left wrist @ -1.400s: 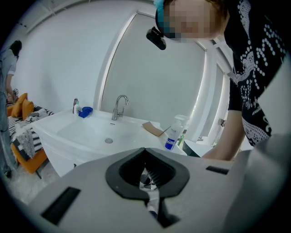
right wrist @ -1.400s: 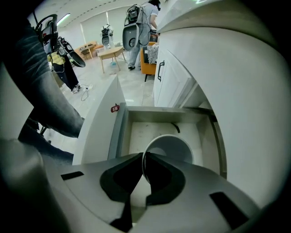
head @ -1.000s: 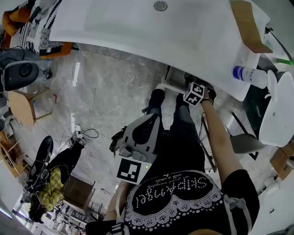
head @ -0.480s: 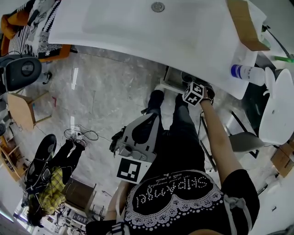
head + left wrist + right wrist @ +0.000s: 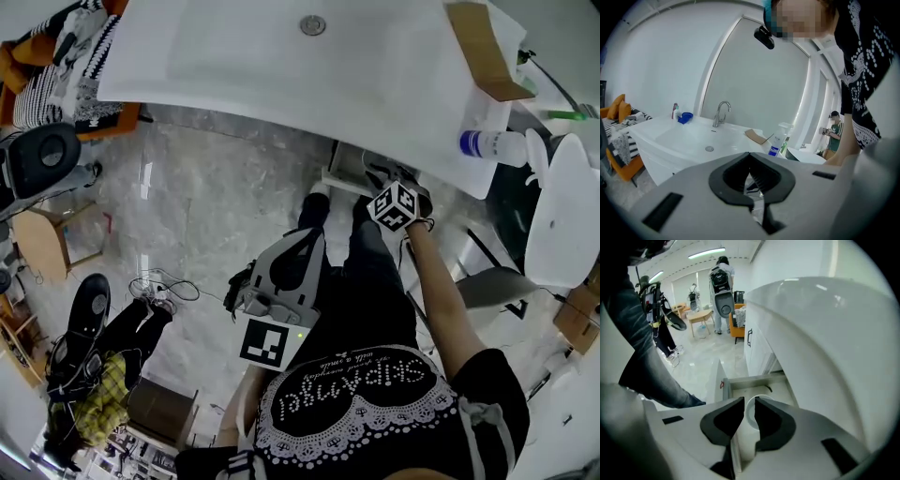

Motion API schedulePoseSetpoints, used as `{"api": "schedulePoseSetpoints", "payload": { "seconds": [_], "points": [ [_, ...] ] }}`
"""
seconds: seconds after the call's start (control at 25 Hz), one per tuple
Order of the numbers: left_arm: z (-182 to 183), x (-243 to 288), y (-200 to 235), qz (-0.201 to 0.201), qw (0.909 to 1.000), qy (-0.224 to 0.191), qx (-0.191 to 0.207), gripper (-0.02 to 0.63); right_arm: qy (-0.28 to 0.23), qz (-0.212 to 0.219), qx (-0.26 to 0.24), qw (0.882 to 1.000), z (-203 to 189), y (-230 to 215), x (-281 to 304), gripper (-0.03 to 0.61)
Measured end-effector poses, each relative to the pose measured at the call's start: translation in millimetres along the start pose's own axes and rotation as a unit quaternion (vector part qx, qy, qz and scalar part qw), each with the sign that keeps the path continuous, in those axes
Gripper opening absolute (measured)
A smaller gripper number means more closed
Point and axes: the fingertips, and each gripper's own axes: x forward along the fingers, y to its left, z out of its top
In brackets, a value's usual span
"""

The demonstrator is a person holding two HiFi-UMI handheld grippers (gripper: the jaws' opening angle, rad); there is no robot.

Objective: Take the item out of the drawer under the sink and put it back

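Looks like put-back done — has right claw [image 5: 749,400] aimed down over the open drawer [image 5: 754,378] under the sink [image 5: 234,56], jaws just opened, released, white round item [image 5: 751,411] standing inside, seen through the gap; keeps left claw [image 5: 750,153] clenched, empty, parked low — unneeded.

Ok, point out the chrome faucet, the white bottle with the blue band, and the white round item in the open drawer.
Chrome faucet [image 5: 717,115]: left gripper view, its neck.
White bottle with blue band [image 5: 495,147]: head view, its body.
White round item [image 5: 750,412]: right gripper view, its wall.
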Motion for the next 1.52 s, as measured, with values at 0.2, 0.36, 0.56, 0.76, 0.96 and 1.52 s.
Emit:
{"api": "schedulePoseSetpoints", "payload": {
  "seconds": [0.2,0.36,0.56,0.76,0.96,1.52],
  "points": [
    [9,2,-1,-0.016,0.9997,-0.013,0.01,0.003,-0.075,-0.048,0.102,0.991,33,-8,-39,0.018],
    [21,1,0,-0.032,0.9988,-0.032,0.021,0.003,-0.123,-0.069,0.18,0.974,50,-7,-68,0.018],
    [31,7,-1,-0.054,0.9965,-0.05,0.041,0.003,-0.202,-0.11,0.227,0.946,75,-16,-111,0.017],
    [40,11,-7,-0.077,0.9927,-0.069,0.061,0.003,-0.258,-0.145,0.257,0.92,88,-22,-153,0.017],
    [50,15,-15,-0.102,0.9884,-0.078,0.081,0.003,-0.314,-0.186,0.28,0.888,103,-35,-204,0.017],
    [57,8,-42,-0.136,0.9803,-0.098,0.104,0.003,-0.412,-0.248,0.297,0.825,117,-8,-323,0.017]
  ]
}}
